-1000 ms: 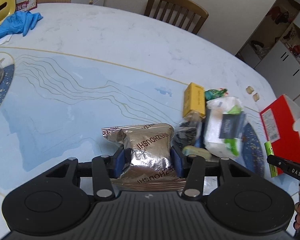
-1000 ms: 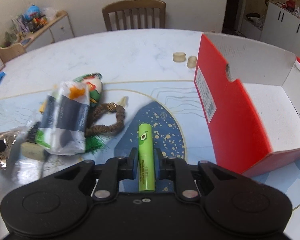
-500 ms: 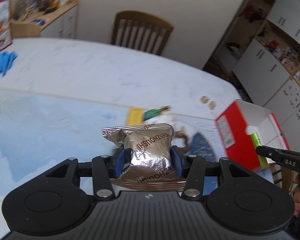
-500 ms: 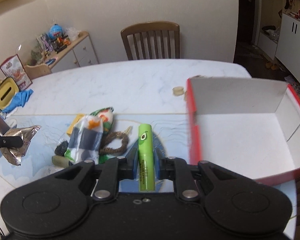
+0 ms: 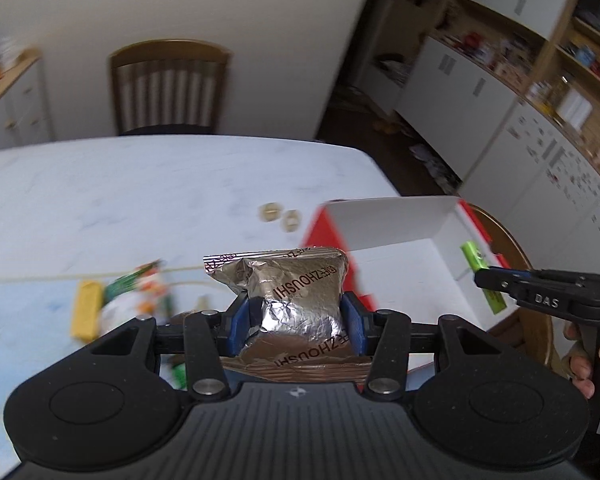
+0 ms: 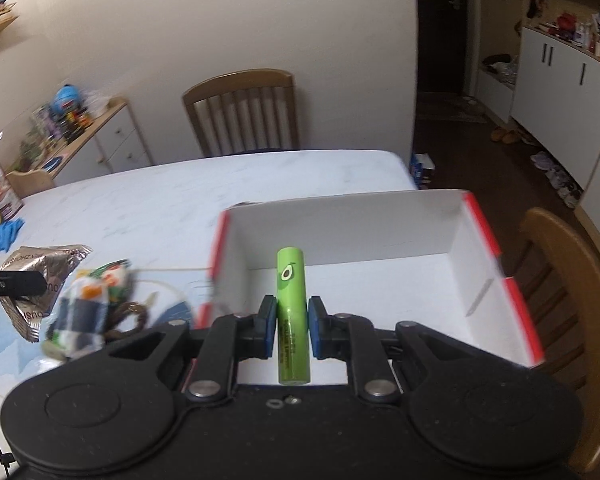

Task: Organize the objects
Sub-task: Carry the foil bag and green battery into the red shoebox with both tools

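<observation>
My left gripper (image 5: 296, 320) is shut on a crinkled silver foil packet (image 5: 296, 300), held in the air to the left of the red box with white inside (image 5: 388, 224). In the right wrist view my right gripper (image 6: 292, 322) is shut on a green tube with an avocado mark (image 6: 291, 312), hovering over the open red box (image 6: 380, 276). The foil packet (image 6: 40, 280) hangs at the far left of that view. From the left wrist view the right gripper (image 5: 484, 280) with the green tube (image 5: 480, 272) is above the box's right side.
A pile of snack packs (image 6: 88, 312), a brown ring (image 6: 128, 316) and a yellow bar (image 5: 86, 312) lie on the table left of the box. Two small round pieces (image 5: 280, 216) sit behind it. Wooden chairs (image 6: 244, 112) stand at the far and right edges. A blue glove (image 6: 0, 236) lies far left.
Both grippers have risen and swung right toward the red box, each keeping its load. The green tube has gone from beside the box to over its open inside.
</observation>
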Demonstrator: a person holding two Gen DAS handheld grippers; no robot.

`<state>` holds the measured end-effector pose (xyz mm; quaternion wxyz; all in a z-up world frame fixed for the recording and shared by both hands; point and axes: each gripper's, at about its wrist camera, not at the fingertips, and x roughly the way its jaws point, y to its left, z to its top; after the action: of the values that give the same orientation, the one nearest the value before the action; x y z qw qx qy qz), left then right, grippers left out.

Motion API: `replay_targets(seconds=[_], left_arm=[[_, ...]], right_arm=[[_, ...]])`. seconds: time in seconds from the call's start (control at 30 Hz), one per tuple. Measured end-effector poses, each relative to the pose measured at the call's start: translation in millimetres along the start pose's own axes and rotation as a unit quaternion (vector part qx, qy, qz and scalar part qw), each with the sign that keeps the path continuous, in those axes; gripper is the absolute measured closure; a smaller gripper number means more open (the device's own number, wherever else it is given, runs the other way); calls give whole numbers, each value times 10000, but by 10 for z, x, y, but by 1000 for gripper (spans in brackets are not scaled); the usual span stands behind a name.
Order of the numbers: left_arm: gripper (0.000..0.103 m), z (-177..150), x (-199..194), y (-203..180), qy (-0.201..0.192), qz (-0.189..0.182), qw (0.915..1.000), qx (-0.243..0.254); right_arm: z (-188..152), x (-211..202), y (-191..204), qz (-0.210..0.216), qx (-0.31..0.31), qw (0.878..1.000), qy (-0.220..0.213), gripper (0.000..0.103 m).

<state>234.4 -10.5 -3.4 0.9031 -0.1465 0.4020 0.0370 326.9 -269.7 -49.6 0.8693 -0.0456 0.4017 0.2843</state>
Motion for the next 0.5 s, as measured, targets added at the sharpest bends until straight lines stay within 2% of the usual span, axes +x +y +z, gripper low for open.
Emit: replay_targets(seconds=[0.27, 0.5], left_arm=[[55, 192, 585, -792, 180, -120, 9986, 485], [55, 287, 1153, -1217, 290, -17, 9970, 715]], right_arm=[[56, 109, -542, -96, 99, 9999, 64, 88], [90, 306, -865, -160, 57, 9997, 190, 88]])
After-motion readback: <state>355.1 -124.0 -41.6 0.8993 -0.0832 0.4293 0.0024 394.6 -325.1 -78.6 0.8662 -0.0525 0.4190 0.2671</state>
